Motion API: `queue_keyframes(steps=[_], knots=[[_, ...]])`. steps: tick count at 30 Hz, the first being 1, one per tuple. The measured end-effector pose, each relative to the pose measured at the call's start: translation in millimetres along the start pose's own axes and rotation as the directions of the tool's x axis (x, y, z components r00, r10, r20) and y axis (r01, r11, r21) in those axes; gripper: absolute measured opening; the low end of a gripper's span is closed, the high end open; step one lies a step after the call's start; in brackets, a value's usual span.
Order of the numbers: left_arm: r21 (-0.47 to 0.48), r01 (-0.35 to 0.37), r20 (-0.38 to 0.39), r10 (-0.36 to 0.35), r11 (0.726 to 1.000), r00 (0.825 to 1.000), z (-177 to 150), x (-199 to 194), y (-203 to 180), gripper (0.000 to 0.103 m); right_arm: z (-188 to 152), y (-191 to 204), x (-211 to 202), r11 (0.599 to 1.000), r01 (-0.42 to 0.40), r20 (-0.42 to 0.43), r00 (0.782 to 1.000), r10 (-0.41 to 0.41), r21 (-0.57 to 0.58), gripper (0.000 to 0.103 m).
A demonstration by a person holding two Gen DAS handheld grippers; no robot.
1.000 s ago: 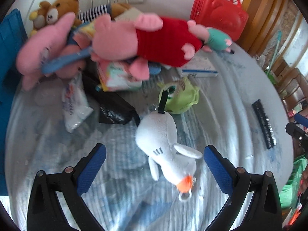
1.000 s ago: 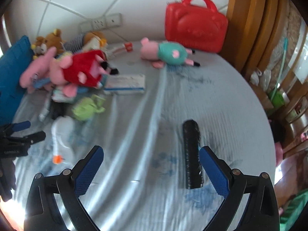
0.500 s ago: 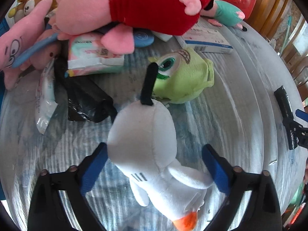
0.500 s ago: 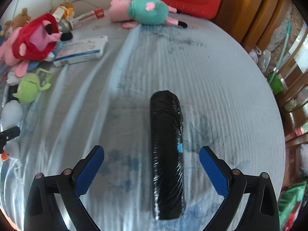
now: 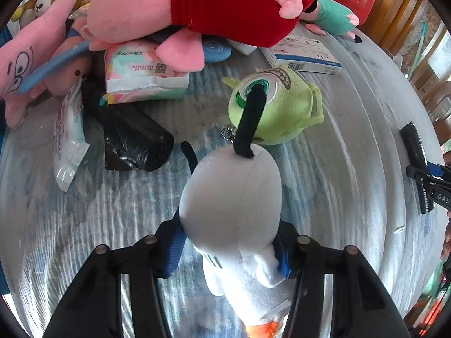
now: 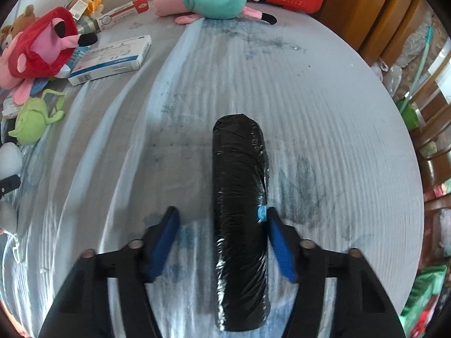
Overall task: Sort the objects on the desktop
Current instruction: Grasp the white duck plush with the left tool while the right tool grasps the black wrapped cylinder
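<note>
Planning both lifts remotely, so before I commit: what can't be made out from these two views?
- White plush: its lower end is cut off by the left view's bottom edge and by the left gripper.
- Black roll: the right gripper has one pad at it and a gap at the other; the roll hides its far side.
- Box: print too small to read.
- Items under the red plush: covered.

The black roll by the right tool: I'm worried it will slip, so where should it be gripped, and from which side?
Grip the black roll across its middle, from above, fingers on its long sides. It lies flat, lengthwise between the right tool's fingers, so closing there squeezes its narrow width.
</note>
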State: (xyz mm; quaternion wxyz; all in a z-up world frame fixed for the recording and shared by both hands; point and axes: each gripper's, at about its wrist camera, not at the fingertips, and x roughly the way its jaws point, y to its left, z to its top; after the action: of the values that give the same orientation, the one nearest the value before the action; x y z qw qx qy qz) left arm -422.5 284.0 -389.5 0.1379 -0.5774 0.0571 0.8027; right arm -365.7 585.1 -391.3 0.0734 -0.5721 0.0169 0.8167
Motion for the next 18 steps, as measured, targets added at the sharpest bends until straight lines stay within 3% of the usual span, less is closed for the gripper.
queue_keyframes(steps=[2, 10, 18], knots=[[-0.004, 0.009, 0.002, -0.009, 1.000, 1.000, -3, -4, 2, 0.051, -2, -2, -2, 1.000, -0.006, -0.006, 1.000, 0.006, 0.022, 0.034], [-0.014, 0.039, 0.017, -0.039, 0.999, 0.999, -15, -26, 9, 0.051, -18, -12, -12, 0.997, 0.005, -0.033, 0.999, -0.002, 0.083, 0.034], [-0.012, 0.062, 0.074, -0.061, 0.998, 0.995, -19, -75, 18, 0.051, -24, -3, -60, 0.997, -0.009, 0.007, 1.000, 0.009, 0.071, 0.034]])
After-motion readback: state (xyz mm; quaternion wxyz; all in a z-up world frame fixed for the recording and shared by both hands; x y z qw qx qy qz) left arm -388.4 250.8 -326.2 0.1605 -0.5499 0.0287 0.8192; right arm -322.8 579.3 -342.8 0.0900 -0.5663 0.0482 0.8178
